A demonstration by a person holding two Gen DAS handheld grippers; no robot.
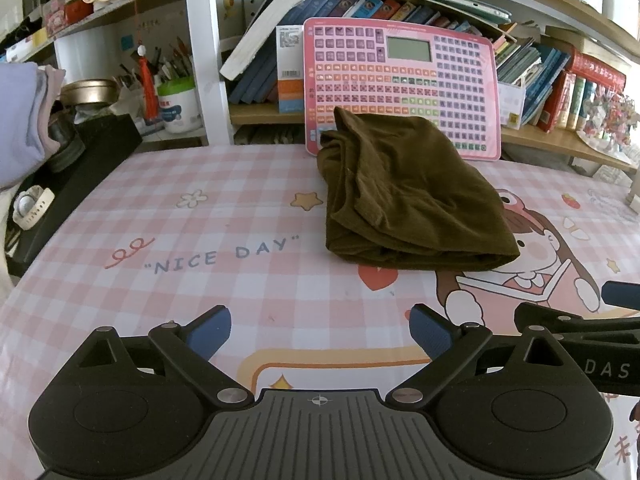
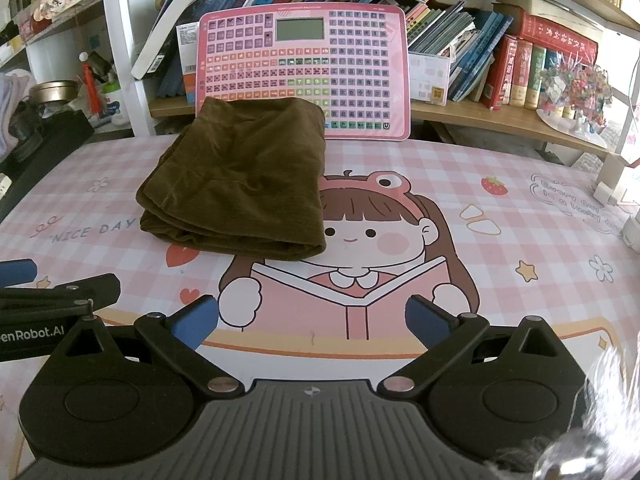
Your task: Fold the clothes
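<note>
- The folded brown garment [image 1: 404,196] lies on the bench [image 1: 240,288], a surface covered with a pink checked mat printed with a cartoon girl reading a book and the words "NICE DAY".
- The garment sits as a compact, layered bundle, its rounded fold facing the cameras and its far edge just in front of the pink keyboard toy [image 1: 404,80].
- That keyboard toy stands upright behind the garment, leaning against a bookshelf [image 2: 500,116] packed with books; the garment's back edge covers the toy's lower left corner.
- The left gripper [image 1: 320,330] hovers over the mat on the near side of the garment, well apart from it, jaws wide apart and holding nothing.
- The right gripper [image 2: 312,320] is likewise near the front of the bench, to the right of the garment's near fold, jaws spread and empty, above the printed open book.
- Each gripper shows at the edge of the other's view, so the two sit side by side.
- Left of the garment, at the bench edge, lies a black box-like object [image 1: 80,184] with a white watch [image 1: 32,206] on it.
- Further left of the garment, a stack of pale lilac cloth [image 1: 20,120], a round metal tin [image 1: 90,92] and a white cup of pens [image 1: 178,100] stand on the shelving.
- Right of the garment, beyond the bench's far corner, a colourful ornament [image 2: 576,88] rests on the shelf.
- Nothing lies between either gripper and the garment.
</note>
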